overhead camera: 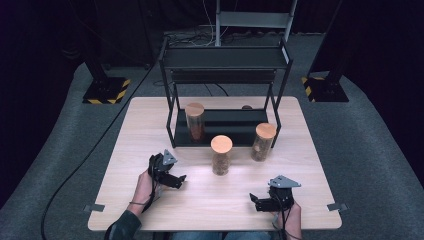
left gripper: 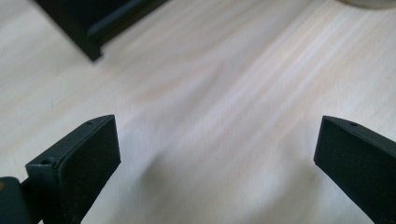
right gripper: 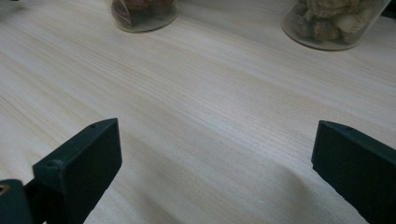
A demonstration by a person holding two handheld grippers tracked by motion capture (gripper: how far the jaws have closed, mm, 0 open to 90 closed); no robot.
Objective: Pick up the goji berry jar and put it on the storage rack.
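Left tongs (overhead camera: pixel 176 179): jaws set wide apart, nothing between them. In the left gripper view the two black jaws stand at the frame's lower corners with only bare worktop (left gripper: pixel 219 107) in the gap; they appear to hover just above the wood, though contact cannot be confirmed.

Right tongs (overhead camera: pixel 256 201): jaws likewise wide, gripping nothing. The right gripper view shows pale wood grain between the two jaws and no object touching either.

Nearest item: the middle jar (overhead camera: pixel 221 155). It is a clear, upright cylinder with a round orange-brown lid, and it holds brown, lumpy contents (too small to identify in the high view). It stands on the worktop, free of both tongs.

Position relative to the tongs:
- The middle jar lies ahead of and to the right of the left tongs, near but apart; its base edge just enters the top right corner of the left gripper view.
- It lies ahead of and to the left of the right tongs, farther off; its base (right gripper: pixel 144 13) appears at the upper left of the right gripper view.
- It stands roughly between the two tongs, beyond both.

Other items:
- Right jar (overhead camera: pixel 263 141), same type, ahead of the right tongs, just beside the rack leg.
- Left jar (overhead camera: pixel 195 121), on the lower shelf of the black rack (overhead camera: pixel 225 57), beyond the left tongs.
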